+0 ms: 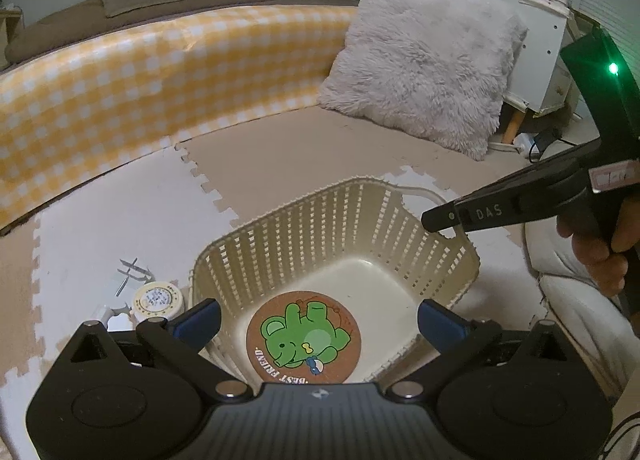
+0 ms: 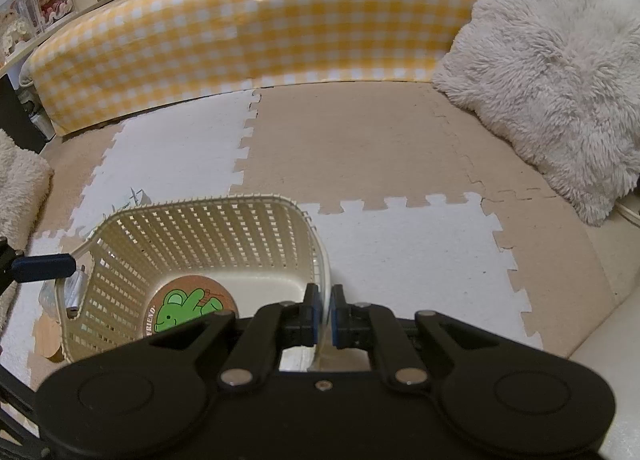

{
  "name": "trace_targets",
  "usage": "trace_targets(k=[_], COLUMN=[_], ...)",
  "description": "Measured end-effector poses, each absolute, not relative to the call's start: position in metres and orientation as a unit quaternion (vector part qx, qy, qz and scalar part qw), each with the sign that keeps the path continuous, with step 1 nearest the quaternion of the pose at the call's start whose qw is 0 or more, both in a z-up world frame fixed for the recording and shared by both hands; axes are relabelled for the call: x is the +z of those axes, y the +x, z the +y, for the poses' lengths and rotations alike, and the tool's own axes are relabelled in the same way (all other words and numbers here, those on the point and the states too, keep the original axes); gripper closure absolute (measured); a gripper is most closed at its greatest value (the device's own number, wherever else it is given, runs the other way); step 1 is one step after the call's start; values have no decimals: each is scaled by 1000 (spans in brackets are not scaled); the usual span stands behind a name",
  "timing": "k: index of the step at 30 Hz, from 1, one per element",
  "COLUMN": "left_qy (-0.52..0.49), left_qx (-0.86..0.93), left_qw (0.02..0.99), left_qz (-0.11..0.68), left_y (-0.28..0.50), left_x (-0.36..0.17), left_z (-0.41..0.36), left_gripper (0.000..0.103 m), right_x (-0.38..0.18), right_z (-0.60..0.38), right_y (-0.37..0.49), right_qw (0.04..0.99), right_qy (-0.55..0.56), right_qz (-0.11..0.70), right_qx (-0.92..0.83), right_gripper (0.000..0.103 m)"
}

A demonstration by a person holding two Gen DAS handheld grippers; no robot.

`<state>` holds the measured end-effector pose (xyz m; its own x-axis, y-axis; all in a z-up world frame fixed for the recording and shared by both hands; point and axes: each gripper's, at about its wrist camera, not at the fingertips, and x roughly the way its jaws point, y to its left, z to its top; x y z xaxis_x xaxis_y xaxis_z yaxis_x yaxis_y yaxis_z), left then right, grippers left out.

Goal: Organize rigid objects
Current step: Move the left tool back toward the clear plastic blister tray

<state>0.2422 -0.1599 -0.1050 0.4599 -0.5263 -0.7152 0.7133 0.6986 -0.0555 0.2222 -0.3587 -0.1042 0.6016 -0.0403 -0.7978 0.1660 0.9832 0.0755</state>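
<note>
Cream plastic, slotted on all sides: the basket [image 1: 336, 260] sits on the foam mat [image 1: 120, 228] and serves as the reference for every position below.

Inside the basket, flat on its floor: one round cork coaster [image 1: 304, 340] with a green bear print. It touches nothing else.

Outside the basket, just beside its left wall: a small round tin [image 1: 156, 300], with a few thin metal pieces [image 1: 130, 274] lying just beyond it. A further round wooden item shows at the basket's near-left corner in the right wrist view; too little is visible to identify it.

Left gripper [image 1: 316, 324]: jaws spread to their widest, nothing between them, poised over the basket's near side above the coaster.

Right gripper [image 2: 325, 310]: jaws closed on the basket's right wall, with the rim pinched between the pads. Judged to be steadying the basket.

Assessment: one item is stowed; the items left of the basket remain. The step in hand appears to be the left gripper clearing the basket to fetch the next item, probably the tin. Recommendations: lift clear of the rim before crossing the left wall; straddle the tin across its width with jaws wide, then close squarely. Maintain the right grip without tilting the basket, or the coaster may slide.
</note>
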Motion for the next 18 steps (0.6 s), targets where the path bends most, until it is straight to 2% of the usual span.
trace_targets(k=[18], left_qy=[87], left_qx=[-344], left_qw=[866], left_qz=[353], left_y=[232], left_x=[-63], left_z=[-133], left_gripper=[0], right_x=[-104], right_z=[-358], right_y=[222], right_qw=[892], right_qy=[69], right_qz=[442], right_qx=[-58], right_gripper=[97])
